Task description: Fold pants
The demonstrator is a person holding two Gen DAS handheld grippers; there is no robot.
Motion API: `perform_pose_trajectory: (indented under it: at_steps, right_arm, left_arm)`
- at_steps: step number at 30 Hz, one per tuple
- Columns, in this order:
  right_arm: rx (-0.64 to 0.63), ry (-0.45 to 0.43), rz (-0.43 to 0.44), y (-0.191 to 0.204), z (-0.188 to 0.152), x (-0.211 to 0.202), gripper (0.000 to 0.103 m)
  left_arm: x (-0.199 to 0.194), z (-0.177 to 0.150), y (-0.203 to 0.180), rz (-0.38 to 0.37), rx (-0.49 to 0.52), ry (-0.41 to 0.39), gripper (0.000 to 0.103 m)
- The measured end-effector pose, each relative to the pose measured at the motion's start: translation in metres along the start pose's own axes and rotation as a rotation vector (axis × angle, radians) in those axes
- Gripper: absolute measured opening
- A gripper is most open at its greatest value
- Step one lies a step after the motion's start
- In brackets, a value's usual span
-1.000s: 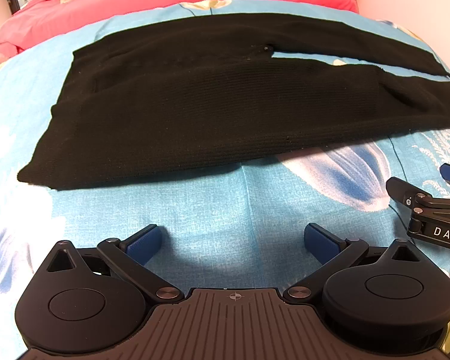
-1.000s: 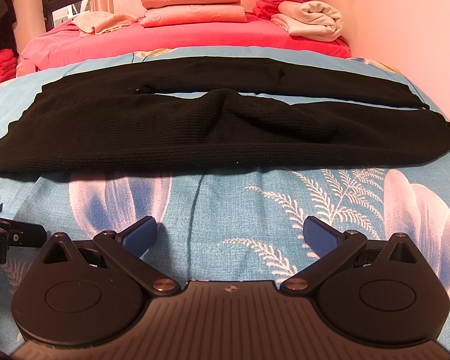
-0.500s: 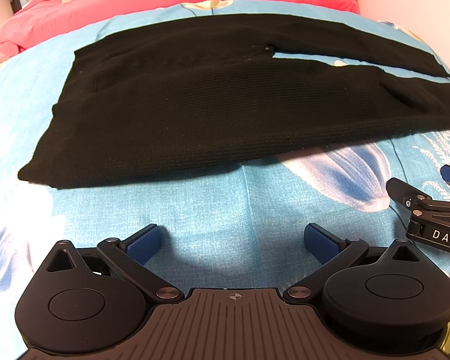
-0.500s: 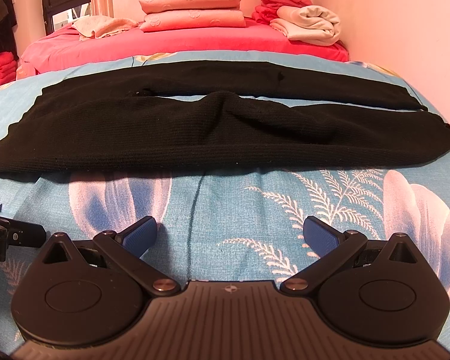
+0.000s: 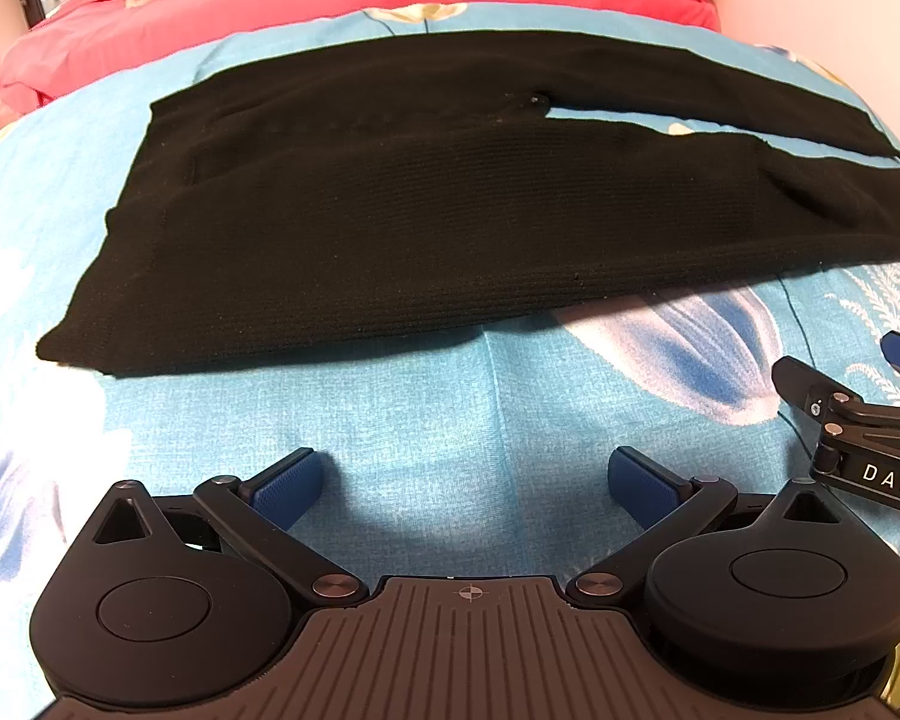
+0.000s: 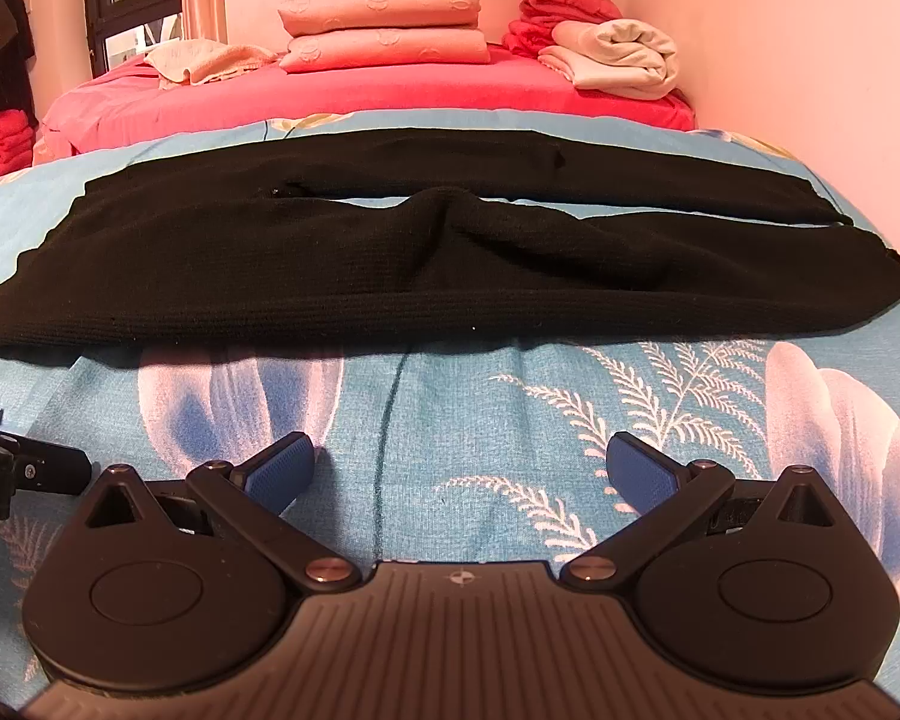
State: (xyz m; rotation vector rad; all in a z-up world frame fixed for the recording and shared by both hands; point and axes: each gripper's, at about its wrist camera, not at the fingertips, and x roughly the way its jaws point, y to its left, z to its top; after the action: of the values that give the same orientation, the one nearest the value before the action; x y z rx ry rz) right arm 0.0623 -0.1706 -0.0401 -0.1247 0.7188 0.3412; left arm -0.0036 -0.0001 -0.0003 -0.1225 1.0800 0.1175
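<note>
Two grippers, left (image 5: 467, 483) and right (image 6: 459, 471), hover with fingers spread wide, holding nothing; both sit near the pants' (image 5: 426, 204) near edge. Pants lie flat across the bed (image 6: 510, 420), legs pointing right.

The right wrist view has tipped upward over the last second: the black pants (image 6: 438, 264) on the bed (image 6: 570, 420) sit lower in it, and more of the folded pink bedding (image 6: 384, 30) and the wall shows. In the left wrist view the right tongs (image 5: 852, 426) have edged slightly further from the pants (image 5: 426, 210).
</note>
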Motion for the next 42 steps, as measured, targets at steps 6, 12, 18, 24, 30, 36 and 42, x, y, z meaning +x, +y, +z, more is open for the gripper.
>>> perform_pose_trajectory:
  at_steps: [6,12,18,24,30,36,42]
  right_arm:
    - [0.001,-0.006,-0.002,0.0005,-0.0007,-0.0002,0.103]
    - [0.001,-0.008,-0.003,0.0005,-0.001,-0.0004,0.103]
    - [0.002,-0.015,-0.006,0.0014,-0.0021,-0.0013,0.103]
    - [0.002,-0.017,-0.007,0.0017,-0.0026,-0.0014,0.103]
    - [0.002,-0.017,-0.007,0.0016,-0.0025,-0.0013,0.103]
    - [0.002,-0.017,-0.007,0.0017,-0.0027,-0.0014,0.103]
    - [0.002,-0.018,-0.007,0.0018,-0.0028,-0.0014,0.103]
  left_arm:
    - [-0.0002,-0.0009,0.0005,-0.001,0.0,-0.001,0.103]
    - [-0.0001,-0.0008,0.0006,-0.001,0.0,-0.001,0.103]
    - [-0.0002,-0.0003,0.0011,-0.001,0.001,-0.002,0.103]
    - [-0.0002,-0.0002,0.0017,-0.001,0.002,-0.003,0.103]
    - [-0.0002,-0.0006,0.0017,-0.001,0.002,-0.004,0.103]
    - [-0.0003,-0.0011,0.0016,-0.001,0.002,-0.005,0.103]
    - [0.0001,0.0011,0.0025,-0.006,0.01,0.0,0.103]
